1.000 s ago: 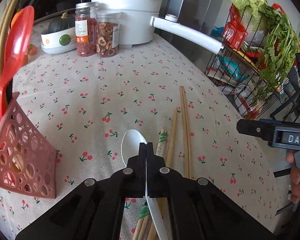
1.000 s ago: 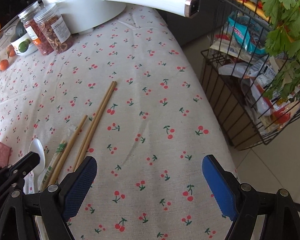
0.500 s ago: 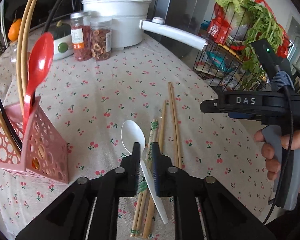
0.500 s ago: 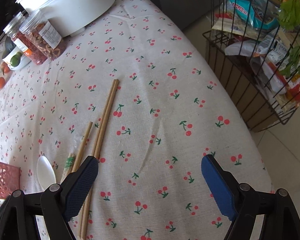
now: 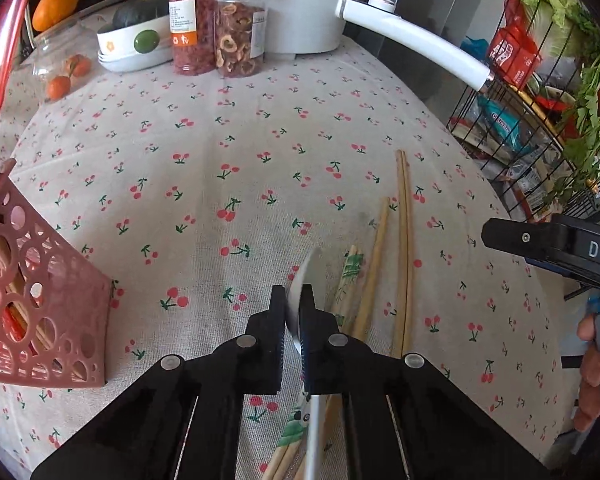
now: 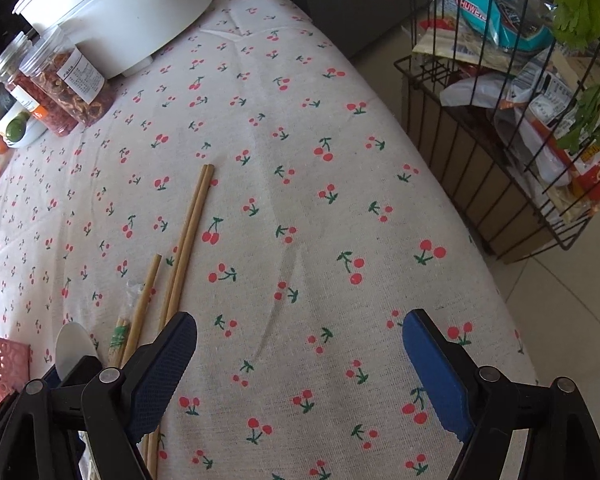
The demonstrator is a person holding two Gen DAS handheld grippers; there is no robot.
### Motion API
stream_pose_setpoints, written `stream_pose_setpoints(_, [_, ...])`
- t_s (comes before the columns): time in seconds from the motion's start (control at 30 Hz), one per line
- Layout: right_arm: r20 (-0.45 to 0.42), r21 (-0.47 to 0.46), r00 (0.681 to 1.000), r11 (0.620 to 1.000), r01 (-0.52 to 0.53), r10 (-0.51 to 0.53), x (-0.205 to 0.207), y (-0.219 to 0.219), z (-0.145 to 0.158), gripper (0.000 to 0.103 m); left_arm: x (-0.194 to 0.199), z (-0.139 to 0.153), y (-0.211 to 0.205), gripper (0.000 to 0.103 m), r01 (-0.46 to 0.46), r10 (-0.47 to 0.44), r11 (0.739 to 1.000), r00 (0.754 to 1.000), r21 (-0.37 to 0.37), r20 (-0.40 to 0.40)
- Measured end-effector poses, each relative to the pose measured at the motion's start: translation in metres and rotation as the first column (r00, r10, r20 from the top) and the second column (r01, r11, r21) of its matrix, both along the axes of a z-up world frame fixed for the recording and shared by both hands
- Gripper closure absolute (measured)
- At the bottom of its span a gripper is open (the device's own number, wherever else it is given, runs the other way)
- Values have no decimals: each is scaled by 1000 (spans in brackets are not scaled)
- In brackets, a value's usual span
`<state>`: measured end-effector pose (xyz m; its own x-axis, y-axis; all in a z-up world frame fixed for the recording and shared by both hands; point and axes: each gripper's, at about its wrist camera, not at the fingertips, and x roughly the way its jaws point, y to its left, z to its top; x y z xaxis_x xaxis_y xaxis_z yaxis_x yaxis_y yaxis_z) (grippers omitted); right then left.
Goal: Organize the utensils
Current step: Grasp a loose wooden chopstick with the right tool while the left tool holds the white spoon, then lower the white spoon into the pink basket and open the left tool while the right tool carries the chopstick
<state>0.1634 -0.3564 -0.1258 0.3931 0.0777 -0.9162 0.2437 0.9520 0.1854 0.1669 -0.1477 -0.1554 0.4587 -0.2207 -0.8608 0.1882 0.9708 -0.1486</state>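
My left gripper [image 5: 293, 300] is shut on a white plastic spoon [image 5: 309, 276], turned on edge, its bowl just above the cloth. The spoon's bowl [image 6: 73, 350] also shows in the right wrist view. Several wooden chopsticks [image 5: 402, 240] lie on the cherry-print tablecloth to the spoon's right, one pair in a green paper sleeve [image 5: 350, 272]. They also show in the right wrist view [image 6: 188, 236]. A pink perforated utensil holder [image 5: 36, 312] stands at the left with a red spoon [image 5: 0, 48] in it. My right gripper [image 6: 300, 356] is open and empty above the cloth.
A white pot [image 5: 300, 8] with a long handle [image 5: 416, 48], two jars [image 5: 216, 24], a bowl [image 5: 136, 44] and oranges [image 5: 60, 84] stand at the back. A wire rack [image 6: 500, 128] with packets and greens stands off the table's right edge.
My left gripper opened around the spoon's handle half a second ago and has shut on it again, lower and closer to the cloth. The spoon has turned on edge. The right gripper shifted slightly.
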Motion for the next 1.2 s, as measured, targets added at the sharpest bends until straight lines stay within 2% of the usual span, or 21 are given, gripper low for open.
stream_pose_setpoints(0.07, [8, 7, 1000, 1000, -7, 7, 4, -1, -1, 19, -7, 10, 3, 97, 3, -2, 1000, 1000, -13, 20])
stream_pose_setpoints(0.13, [28, 45, 1000, 999, -14, 12, 11, -3, -1, 38, -16, 23, 8, 97, 12, -10, 999, 999, -36, 49])
stream_pose_setpoints(0.23, [20, 142, 1000, 990, 19, -22, 21, -6, -5, 56, -35, 48, 14, 97, 38, -31, 997, 994, -63, 109])
stream_pose_setpoints(0.33, [21, 190, 1000, 982, 5, -10, 30, 8, -7, 62, -57, 70, 20, 97, 74, -60, 994, 984, -84, 165])
stream_pose_setpoints(0.47, [47, 111, 997, 992, -66, 61, 44, 42, -9, 62, -84, 91, 29, 97, 116, -94, 988, 973, -97, 209])
stream_pose_setpoints(0.57, [13, 38, 997, 996, -75, 74, 52, 55, -23, 70, -101, 101, 40, 97, 142, -113, 983, 966, -113, 233])
stream_pose_setpoints(0.63, [26, -32, 996, 995, -90, 91, 53, 63, -22, 78, -109, 106, 46, 97, 155, -123, 982, 960, -110, 252])
stream_pose_setpoints(0.7, [17, -32, 994, 994, -108, 109, 53, 70, -22, 91, -115, 112, 52, 97, 163, -126, 981, 952, -110, 280])
stream_pose_setpoints(0.73, [6, -35, 993, 993, -115, 115, 52, 73, -21, 94, -117, 114, 56, 97, 162, -123, 980, 948, -113, 292])
stream_pose_setpoints(0.83, [-32, -46, 989, 988, -146, 145, 45, 79, -19, 96, -120, 125, 73, 97, 148, -92, 976, 945, -161, 312])
stream_pose_setpoints(0.97, [-34, 17, 992, 992, -121, 122, 24, 70, -14, 99, -116, 140, 100, 97, 117, -25, 961, 940, -251, 340])
stream_pose_setpoints(1.07, [36, 22, 995, 995, -93, 92, 6, 58, 9, 99, -114, 151, 118, 97, 108, 11, 953, 921, -282, 390])
stream_pose_setpoints(1.2, [157, 31, 983, 994, -101, 95, -16, 48, 46, 99, -105, 159, 138, 97, 75, 76, 945, 896, -319, 437])
